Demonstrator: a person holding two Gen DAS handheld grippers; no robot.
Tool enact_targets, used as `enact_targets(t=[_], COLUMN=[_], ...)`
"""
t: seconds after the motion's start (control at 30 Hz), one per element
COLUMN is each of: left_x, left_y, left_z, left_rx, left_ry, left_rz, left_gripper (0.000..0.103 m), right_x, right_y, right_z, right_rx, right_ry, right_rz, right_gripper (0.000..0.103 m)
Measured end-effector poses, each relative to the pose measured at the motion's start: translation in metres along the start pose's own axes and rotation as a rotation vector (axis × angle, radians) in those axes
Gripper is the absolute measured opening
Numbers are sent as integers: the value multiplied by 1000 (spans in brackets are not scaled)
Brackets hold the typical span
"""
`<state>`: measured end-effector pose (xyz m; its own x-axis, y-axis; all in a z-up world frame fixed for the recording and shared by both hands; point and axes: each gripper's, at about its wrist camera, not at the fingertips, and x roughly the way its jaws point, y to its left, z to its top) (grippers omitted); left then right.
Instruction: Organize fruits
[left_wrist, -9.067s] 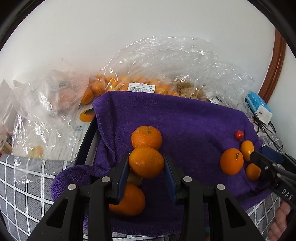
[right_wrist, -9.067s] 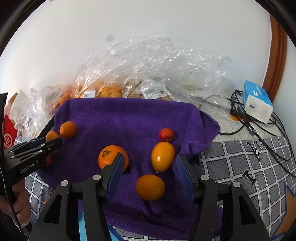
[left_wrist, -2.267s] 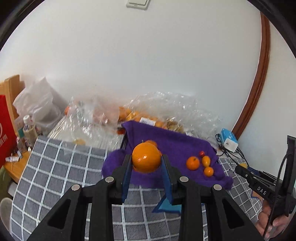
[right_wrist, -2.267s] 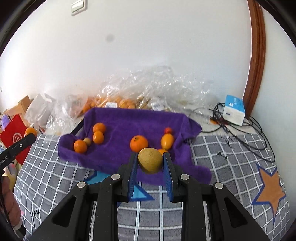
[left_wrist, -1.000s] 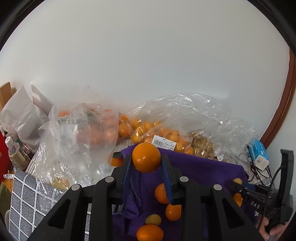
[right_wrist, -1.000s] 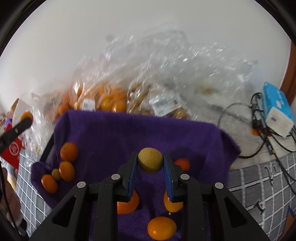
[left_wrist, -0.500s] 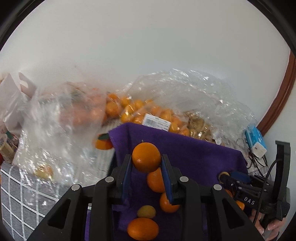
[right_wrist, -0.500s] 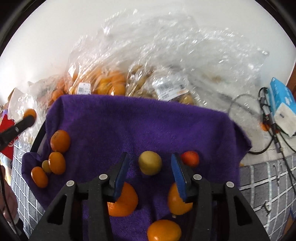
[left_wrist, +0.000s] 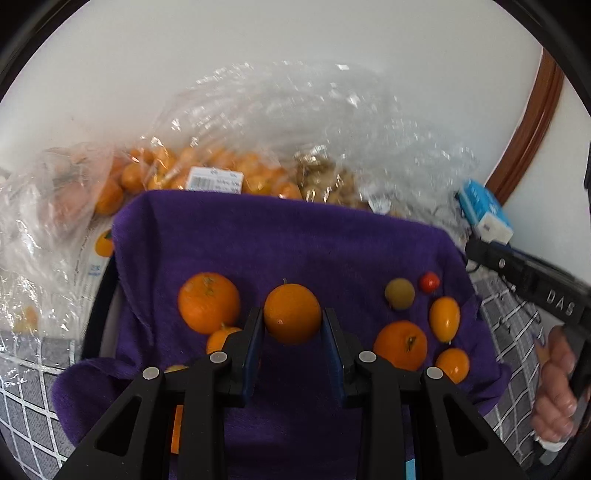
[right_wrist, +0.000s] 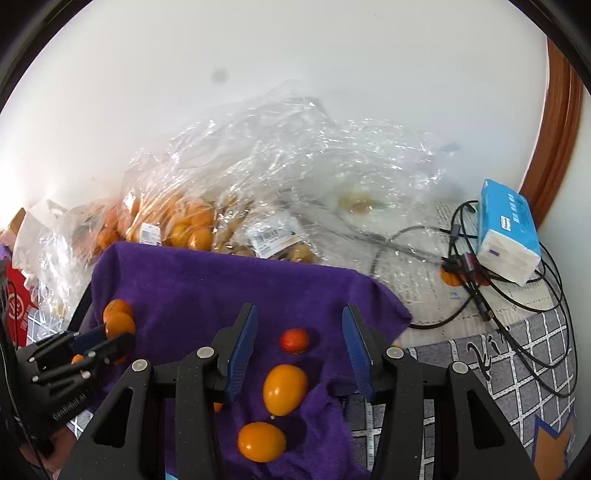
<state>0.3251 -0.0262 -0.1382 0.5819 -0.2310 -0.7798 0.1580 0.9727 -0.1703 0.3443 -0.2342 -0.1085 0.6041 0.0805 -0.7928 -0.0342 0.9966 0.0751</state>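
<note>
While our left hand-held gripper (left_wrist: 292, 338) stays out of nothing's way above the purple towel (left_wrist: 280, 240), it grasps one orange (left_wrist: 292, 318) between its two blue pads, and our right hand-held gripper (right_wrist: 300, 347) hangs released over the towel's right side with nothing between its pads. From the left wrist view we count, lying on the towel to the right, one large orange (left_wrist: 400, 345), two small oval orange fruits (left_wrist: 444, 319), one yellow-green fruit (left_wrist: 399, 293) and one small red fruit (left_wrist: 429, 282). To the left lies one more large orange (left_wrist: 208, 307) with a smaller one (left_wrist: 221, 338) touching it, and behind the towel sit clear plastic bags (left_wrist: 295, 140) of fruit.
</note>
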Motion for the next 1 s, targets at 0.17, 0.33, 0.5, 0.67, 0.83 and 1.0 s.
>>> enact_targets(t=[0.17, 0.33, 0.5, 0.67, 0.83, 1.0], left_x=[8, 10, 10, 4, -12, -39], left_y=[-3, -4, -5, -1, 1, 1], left_z=[-3, -2, -2, 1, 9, 18], left_rx=[16, 18, 19, 2, -1, 13], left_ry=[32, 33, 35, 27, -4, -59], left_rz=[25, 23, 21, 18, 15, 39], left_gripper=[30, 30, 30, 36, 42, 45], right_x=[6, 9, 10, 8, -2, -30], right_y=[0, 0, -1, 1, 3, 6], right_z=[-2, -4, -4, -4, -3, -7], right_rx=[-7, -14, -10, -19, -19, 1], right_ry=[15, 22, 26, 20, 7, -34], right_rz=[-14, -22, -28, -34, -46, -48], right_gripper=[48, 48, 48, 48, 48, 48])
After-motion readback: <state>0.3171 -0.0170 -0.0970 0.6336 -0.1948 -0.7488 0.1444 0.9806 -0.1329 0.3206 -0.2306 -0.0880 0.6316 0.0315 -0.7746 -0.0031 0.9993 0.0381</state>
